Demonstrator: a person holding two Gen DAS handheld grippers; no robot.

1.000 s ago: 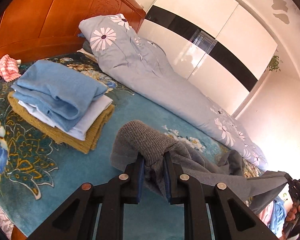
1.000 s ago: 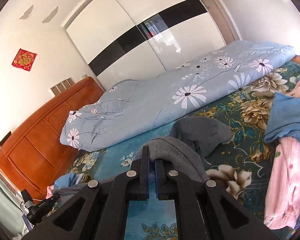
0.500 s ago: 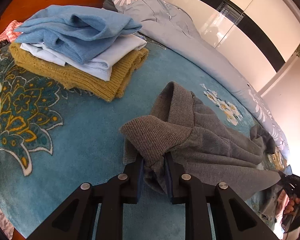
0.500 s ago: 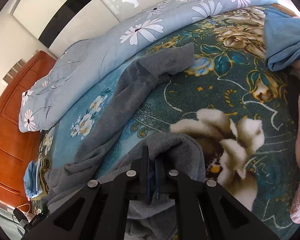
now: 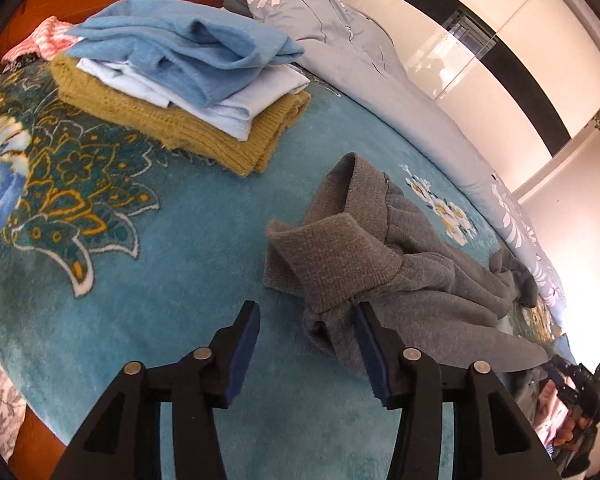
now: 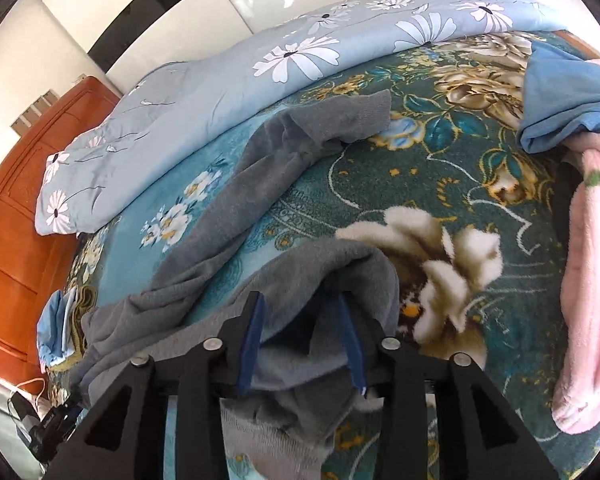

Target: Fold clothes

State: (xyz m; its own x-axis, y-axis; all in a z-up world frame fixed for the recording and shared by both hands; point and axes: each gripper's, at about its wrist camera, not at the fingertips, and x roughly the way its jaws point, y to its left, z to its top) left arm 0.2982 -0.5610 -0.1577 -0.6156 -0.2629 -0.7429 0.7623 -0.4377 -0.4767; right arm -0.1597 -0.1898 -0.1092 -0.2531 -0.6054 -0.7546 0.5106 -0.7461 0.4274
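Note:
A grey sweater [image 5: 384, 256] lies crumpled on the teal flowered bedspread [image 5: 140, 300]. Its ribbed hem sits just ahead of my left gripper [image 5: 306, 312], whose jaws are opening. A fold of the cloth rests against the right pad while the left pad stands free. In the right wrist view the same grey sweater [image 6: 260, 184] stretches away with one sleeve toward the quilt. My right gripper [image 6: 298, 308] has its jaws opening too, and loose grey cloth is bunched between them without being pressed.
A stack of folded clothes [image 5: 188, 80], mustard, white and blue, sits at the far left near the wooden headboard. A light blue daisy quilt [image 6: 240, 68] runs along the far side. Pink [image 6: 592, 280] and blue garments [image 6: 568, 96] lie to the right.
Both grippers came down to the bed with the grey sweater, then let go: their jaws were shut on the cloth and now stand apart. The sweater has settled on the bedspread.

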